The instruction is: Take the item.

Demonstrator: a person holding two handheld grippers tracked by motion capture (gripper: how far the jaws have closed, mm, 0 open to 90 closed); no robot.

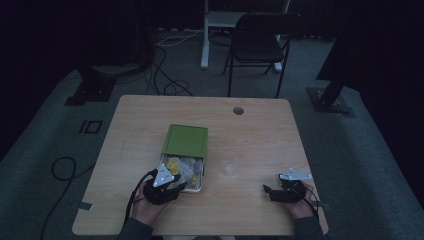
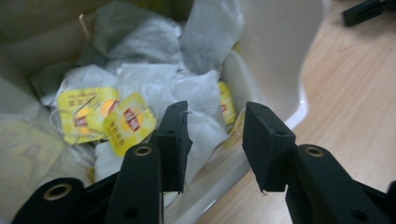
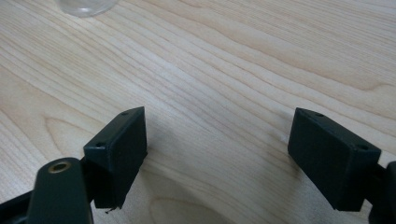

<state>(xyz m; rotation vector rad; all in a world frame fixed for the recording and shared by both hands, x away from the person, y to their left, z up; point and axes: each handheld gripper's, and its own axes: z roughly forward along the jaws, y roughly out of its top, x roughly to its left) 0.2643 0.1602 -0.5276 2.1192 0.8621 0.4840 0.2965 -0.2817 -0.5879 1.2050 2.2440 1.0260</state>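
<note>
The person's two forearms came in from the near edge of the wooden table (image 1: 250,125), one gripper in each hand. The left gripper (image 1: 172,187) was at the near end of the white tray (image 1: 196,189), and in the left gripper view its jaws stood apart over the tray's rim, one finger (image 2: 175,140) above the bags, the other above the rim and the bare wood; nothing was between them. The right gripper (image 1: 270,191) rested low near the right front corner, well apart from the tray. In its own view the jaws were spread wide over bare wood, grasping nothing.

There was one tray, and one green lid (image 1: 186,140) that covered its far part. Inside lay a loose heap of tea bags (image 2: 154,74), white and crumpled; I could not count them. I counted at least four yellow paper tags (image 2: 128,122), two of them plain and overlapping.

One clear glass (image 1: 231,167) stood on the table between the tray and the right gripper. Its base (image 3: 86,7) showed at the top edge of the right gripper view. One black chair (image 1: 260,42) stood behind the table.
</note>
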